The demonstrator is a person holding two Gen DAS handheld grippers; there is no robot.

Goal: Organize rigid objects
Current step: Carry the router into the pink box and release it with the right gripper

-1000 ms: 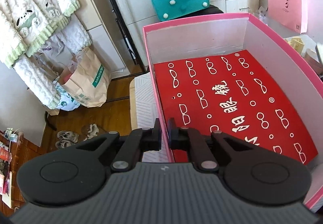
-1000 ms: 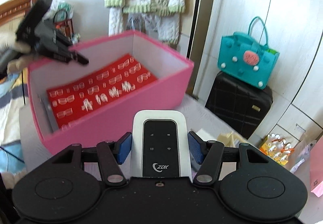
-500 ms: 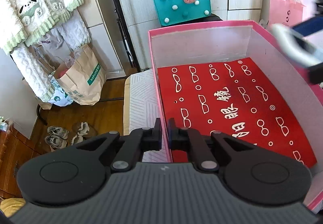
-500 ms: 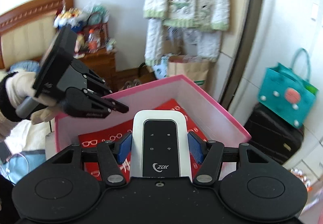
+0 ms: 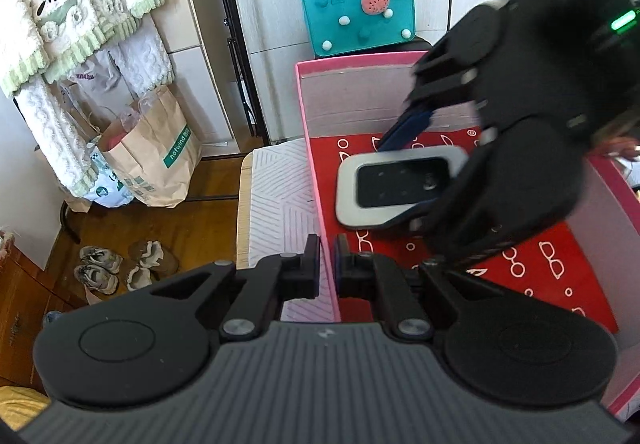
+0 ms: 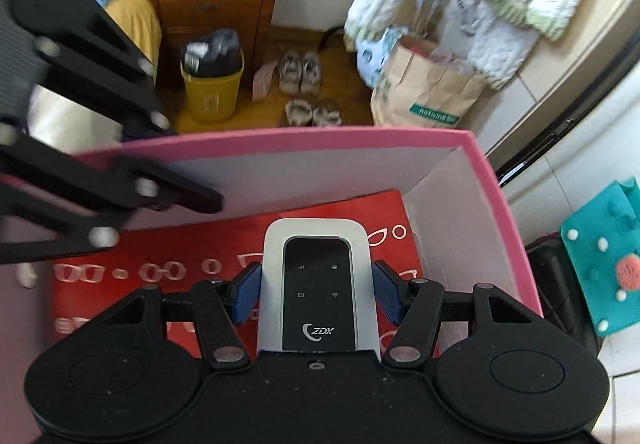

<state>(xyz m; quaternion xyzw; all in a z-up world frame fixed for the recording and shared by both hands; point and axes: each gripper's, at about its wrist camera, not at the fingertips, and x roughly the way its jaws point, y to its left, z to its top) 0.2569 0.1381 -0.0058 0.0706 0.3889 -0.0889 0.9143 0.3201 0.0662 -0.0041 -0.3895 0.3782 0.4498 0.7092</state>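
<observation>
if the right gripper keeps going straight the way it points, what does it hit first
Most likely the red printed liner on the floor of the pink box. The right gripper, shut on the white pocket router, angles down into the box, and nothing else shows ahead of it.

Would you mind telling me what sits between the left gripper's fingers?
The pink box's side wall, pinched between the shut left gripper's fingers; the left wrist view shows it.

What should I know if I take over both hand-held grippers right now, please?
Left hand-held gripper: shut on the near wall of the pink box, steadying it.
Right hand-held gripper: shut on the white pocket router, held over the box's red liner, not yet set down.
Done: router carried above the box.
Left: lower it onto the liner, open the jaws, withdraw.
</observation>
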